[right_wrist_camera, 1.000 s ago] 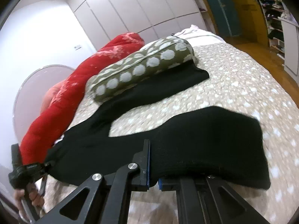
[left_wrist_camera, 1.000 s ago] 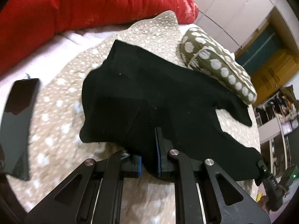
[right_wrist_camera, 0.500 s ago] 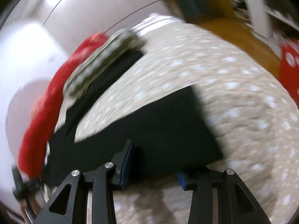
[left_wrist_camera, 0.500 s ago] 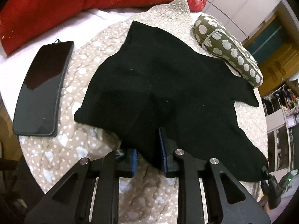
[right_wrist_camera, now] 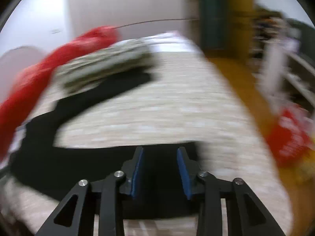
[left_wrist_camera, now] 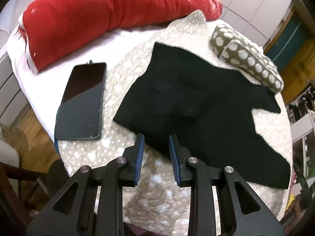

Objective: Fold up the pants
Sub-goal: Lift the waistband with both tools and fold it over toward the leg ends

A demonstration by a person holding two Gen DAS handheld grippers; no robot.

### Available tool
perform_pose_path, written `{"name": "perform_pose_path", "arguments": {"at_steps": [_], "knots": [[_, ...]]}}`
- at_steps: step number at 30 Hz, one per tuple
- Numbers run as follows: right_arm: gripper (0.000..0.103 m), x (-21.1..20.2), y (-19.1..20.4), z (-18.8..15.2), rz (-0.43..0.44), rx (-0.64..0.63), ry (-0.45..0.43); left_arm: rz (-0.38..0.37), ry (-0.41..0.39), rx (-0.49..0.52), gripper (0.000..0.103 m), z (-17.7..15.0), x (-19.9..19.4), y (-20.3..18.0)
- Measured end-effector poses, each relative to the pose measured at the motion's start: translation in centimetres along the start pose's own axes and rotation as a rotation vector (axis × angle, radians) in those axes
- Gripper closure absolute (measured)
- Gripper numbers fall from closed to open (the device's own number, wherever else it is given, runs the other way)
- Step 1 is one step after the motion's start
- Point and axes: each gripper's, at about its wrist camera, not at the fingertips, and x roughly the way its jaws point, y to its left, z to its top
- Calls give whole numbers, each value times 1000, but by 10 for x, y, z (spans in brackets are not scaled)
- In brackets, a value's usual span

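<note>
Black pants lie spread on a beige spotted quilt, one leg reaching toward the olive dotted pillow. My left gripper hovers at the pants' near edge. Its jaws are opening, and the blue pads stand clear of the cloth, with quilt showing in the gap. The right wrist view is blurred by motion. In it my right gripper hangs over the near leg of the pants. Its jaws are closing but stand well apart, dark cloth showing beneath them, not pinched.
A dark phone lies left of the pants on the white sheet. A long red bolster runs along the far side. The bed edge drops to a wooden floor on the right, where red packaging sits.
Both grippers were shut on the pants' edge and have let go. The left one drew back from the cloth. The right one swung sideways fast, blurring its view.
</note>
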Motion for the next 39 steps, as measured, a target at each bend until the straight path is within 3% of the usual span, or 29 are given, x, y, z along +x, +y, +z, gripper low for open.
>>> {"name": "perform_pose_path", "arguments": {"at_steps": [2, 4, 6, 9, 11, 13, 16, 20, 26, 30, 33, 35, 36, 38, 39], "knots": [[68, 12, 34, 2, 152, -69, 21, 2, -11, 13, 57, 5, 2, -10], [68, 31, 74, -1, 293, -142, 75, -28, -18, 21, 51, 9, 10, -21], [68, 51, 103, -8, 366, -208, 130, -34, -11, 34, 51, 13, 24, -30], [67, 79, 135, -21, 346, -319, 226, -18, 47, 57, 51, 18, 54, -43], [67, 75, 144, -15, 345, -361, 202, 11, 103, 75, 51, 21, 74, -47], [66, 72, 151, 5, 387, -367, 177, 18, 108, 72, 51, 28, 81, -50], [54, 86, 175, 47, 413, -423, 102, -10, 89, 63, 51, 48, 83, -56], [53, 124, 217, 95, 444, -560, 62, -5, 47, 65, 51, 85, 95, -65], [52, 175, 262, 124, 441, -799, 54, 59, 122, 79, 50, 123, 146, -62], [50, 209, 278, 129, 446, -893, 123, 50, 105, 81, 45, 132, 155, -58], [50, 236, 279, 125, 472, -880, 242, 40, 98, 73, 42, 133, 158, -58], [56, 237, 273, 120, 474, -846, 237, 41, 88, 79, 42, 133, 159, -59], [71, 234, 271, 118, 476, -830, 218, 37, 87, 78, 42, 133, 159, -58], [90, 220, 268, 115, 447, -824, 166, 18, 86, 57, 42, 133, 153, -53], [92, 209, 265, 115, 429, -817, 138, 14, 85, 35, 42, 133, 147, -48]]}}
